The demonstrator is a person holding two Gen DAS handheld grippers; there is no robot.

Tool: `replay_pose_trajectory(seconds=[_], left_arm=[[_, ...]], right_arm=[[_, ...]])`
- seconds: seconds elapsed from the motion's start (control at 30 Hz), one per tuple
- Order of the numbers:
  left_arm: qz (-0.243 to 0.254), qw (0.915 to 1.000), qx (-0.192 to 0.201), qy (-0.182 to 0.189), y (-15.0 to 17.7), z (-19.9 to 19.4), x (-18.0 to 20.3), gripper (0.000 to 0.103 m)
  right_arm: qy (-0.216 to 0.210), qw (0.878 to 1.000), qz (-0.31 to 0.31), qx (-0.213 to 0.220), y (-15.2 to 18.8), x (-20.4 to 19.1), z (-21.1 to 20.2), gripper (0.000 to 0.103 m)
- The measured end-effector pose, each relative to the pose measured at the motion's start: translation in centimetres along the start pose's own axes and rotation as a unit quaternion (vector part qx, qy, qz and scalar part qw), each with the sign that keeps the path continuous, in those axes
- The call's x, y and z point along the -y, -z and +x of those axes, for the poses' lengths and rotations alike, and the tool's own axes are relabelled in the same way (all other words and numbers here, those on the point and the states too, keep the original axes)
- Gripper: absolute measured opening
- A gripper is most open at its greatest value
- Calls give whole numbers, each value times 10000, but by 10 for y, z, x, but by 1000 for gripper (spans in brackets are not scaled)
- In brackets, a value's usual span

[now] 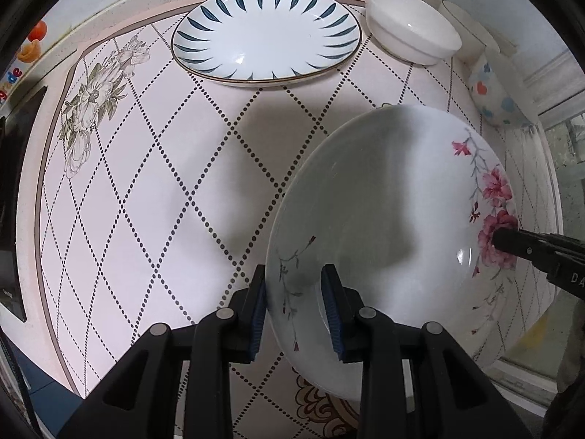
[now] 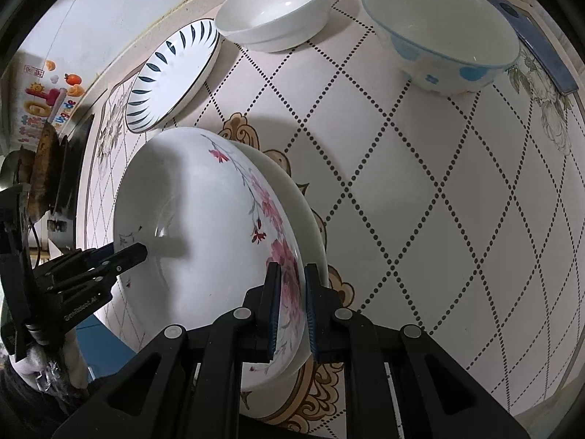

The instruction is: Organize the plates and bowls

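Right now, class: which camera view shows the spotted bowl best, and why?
The right wrist view: the spotted bowl sits whole and upright there, its rim, inside and blue spots all clear. The left wrist view catches only part of it at the distorted right edge, showing its outer wall and nothing of the inside.

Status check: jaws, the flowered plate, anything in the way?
Left gripper and right gripper clamp opposite rims of the flowered plate. Plate tilted over the patterned mat. Blue-leaf plate, white bowl and dotted bowl stand apart.
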State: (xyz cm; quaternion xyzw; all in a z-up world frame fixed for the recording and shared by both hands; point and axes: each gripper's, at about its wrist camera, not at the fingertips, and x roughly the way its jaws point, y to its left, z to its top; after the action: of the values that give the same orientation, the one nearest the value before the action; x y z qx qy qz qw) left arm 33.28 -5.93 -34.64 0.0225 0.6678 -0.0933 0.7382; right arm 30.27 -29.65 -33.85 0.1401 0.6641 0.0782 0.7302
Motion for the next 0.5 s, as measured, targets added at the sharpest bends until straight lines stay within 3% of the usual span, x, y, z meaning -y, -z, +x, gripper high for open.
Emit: replay_pose_trajectory(seconds=[0.5], left_arm=[[54,9998,48,-173,6,2,16,26]], right_arm=[[207,9997,-92,-36,2,-6,-2,14]])
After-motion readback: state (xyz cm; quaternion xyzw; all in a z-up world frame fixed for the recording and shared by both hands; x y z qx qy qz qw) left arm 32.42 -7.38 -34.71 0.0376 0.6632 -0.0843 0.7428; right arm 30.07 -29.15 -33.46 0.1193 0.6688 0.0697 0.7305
